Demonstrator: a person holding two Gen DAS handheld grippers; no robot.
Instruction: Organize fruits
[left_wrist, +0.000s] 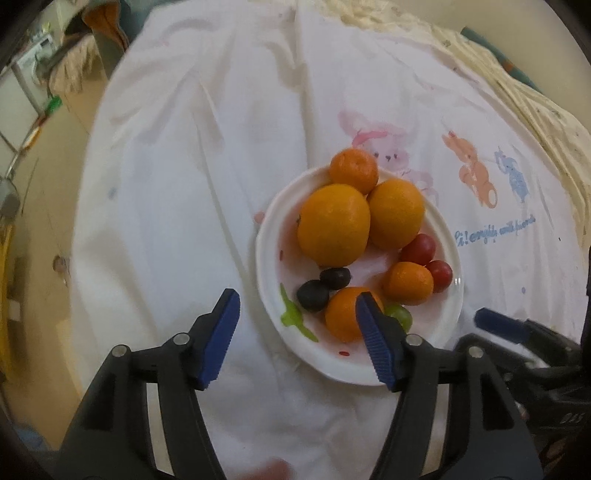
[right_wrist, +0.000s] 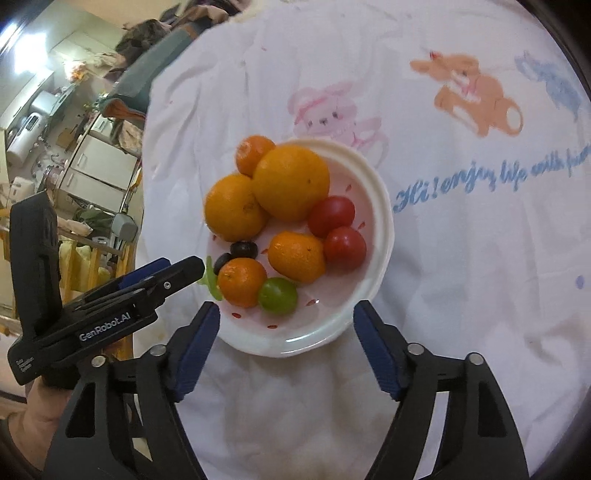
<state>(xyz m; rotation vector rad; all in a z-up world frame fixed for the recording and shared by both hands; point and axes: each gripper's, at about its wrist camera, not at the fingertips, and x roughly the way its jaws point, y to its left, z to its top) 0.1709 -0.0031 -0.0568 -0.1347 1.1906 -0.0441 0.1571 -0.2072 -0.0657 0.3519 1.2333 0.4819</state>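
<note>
- Left gripper nearest the lens in the left wrist view: blue pads spread apart, nothing between them, hovering over the near-left rim of the plate.
- Right gripper likewise stands wide and empty, its pads straddling the near edge of the plate (not touching it, as far as I can tell).
- Small orange at the near side of the plate, green grape touching its right side.
- Two dark grapes just behind that small orange, side by side.
- Another small orange mid-plate, two red tomatoes against its right, touching each other.
- Two big oranges at the far side, pressed together; a third small orange sits behind them at the far rim.
- Plate is white with small red marks and a green smear on its near-left edge.
- White cloth under everything, wrinkled, printed with cartoon animals and blue script.
- A person's hand holds the left gripper's handle at the lower left of the right wrist view.
</note>
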